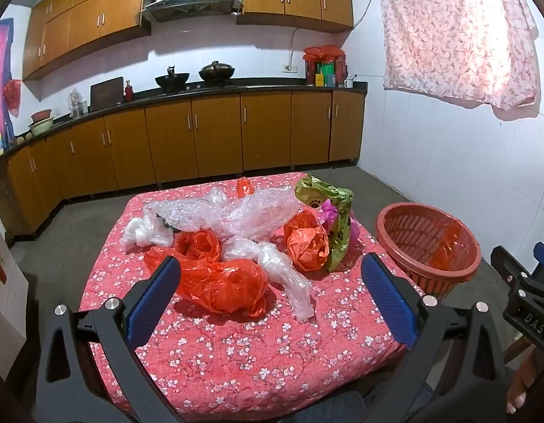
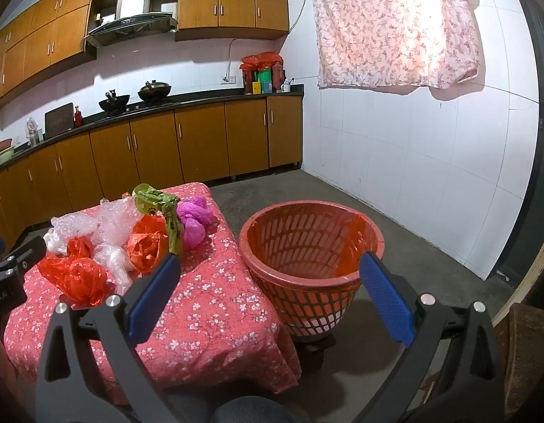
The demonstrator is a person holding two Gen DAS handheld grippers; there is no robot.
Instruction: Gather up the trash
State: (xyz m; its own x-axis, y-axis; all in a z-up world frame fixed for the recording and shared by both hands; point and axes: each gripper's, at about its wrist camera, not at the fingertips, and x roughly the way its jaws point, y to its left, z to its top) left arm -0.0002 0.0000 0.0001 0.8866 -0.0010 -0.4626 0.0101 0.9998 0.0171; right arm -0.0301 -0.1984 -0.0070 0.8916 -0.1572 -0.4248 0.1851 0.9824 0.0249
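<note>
Trash is lying heaped on a table covered by a red floral cloth, ahead of both grippers. Left gripper is hovering with its blue pads spread wide and nothing between them; just beyond its fingertips an orange plastic bag is sprawling, with a clear plastic bag beside it to the right. Farther ahead, bubble wrap is stretching across the cloth, and a crumpled orange bag is sitting against a green paw-print bag and a pink bag.

Right gripper is likewise standing fully open and empty, pointing toward a red slotted basket that is standing just past its fingertips, off the table's right edge and touching the cloth. An orange liner is hanging inside the basket's right wall. Trash is sitting ahead and to the left of this gripper.
</note>
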